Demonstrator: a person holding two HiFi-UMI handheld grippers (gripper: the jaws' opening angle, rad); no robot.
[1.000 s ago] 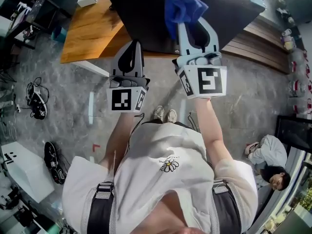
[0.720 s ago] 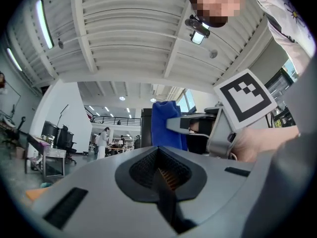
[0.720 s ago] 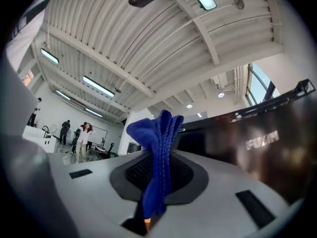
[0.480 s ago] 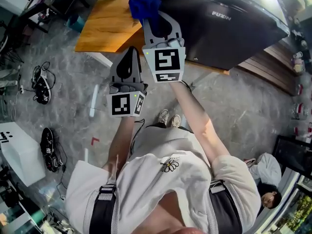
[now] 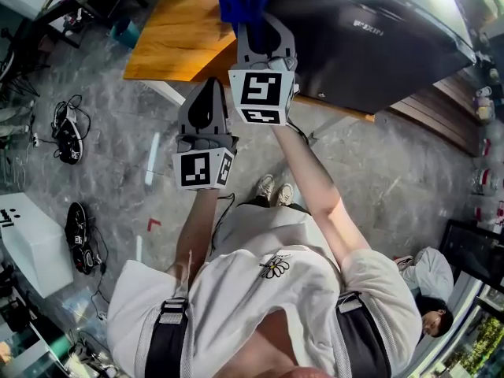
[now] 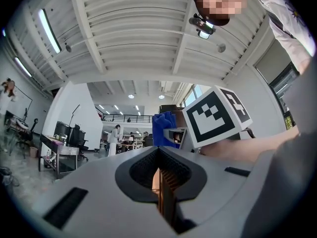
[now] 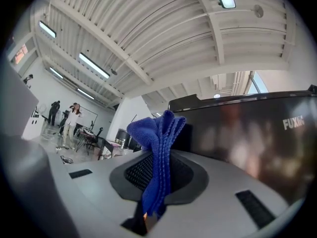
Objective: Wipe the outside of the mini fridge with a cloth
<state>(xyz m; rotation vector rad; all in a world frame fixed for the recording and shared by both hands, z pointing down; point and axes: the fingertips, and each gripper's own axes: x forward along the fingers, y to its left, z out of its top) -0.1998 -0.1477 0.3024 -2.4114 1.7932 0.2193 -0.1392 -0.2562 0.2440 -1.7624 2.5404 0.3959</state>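
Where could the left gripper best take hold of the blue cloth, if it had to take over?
Probably the bunched free end of the blue cloth, which stands past the right gripper, clamped on its lower folds. The left gripper, shut now, should open and come from the left.

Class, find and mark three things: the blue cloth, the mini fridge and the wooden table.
blue cloth (image 7: 157, 148), right gripper view, middle of its folds.
mini fridge (image 5: 370, 57), head view, dark face near its logo.
wooden table (image 5: 177, 42), head view, bare top.
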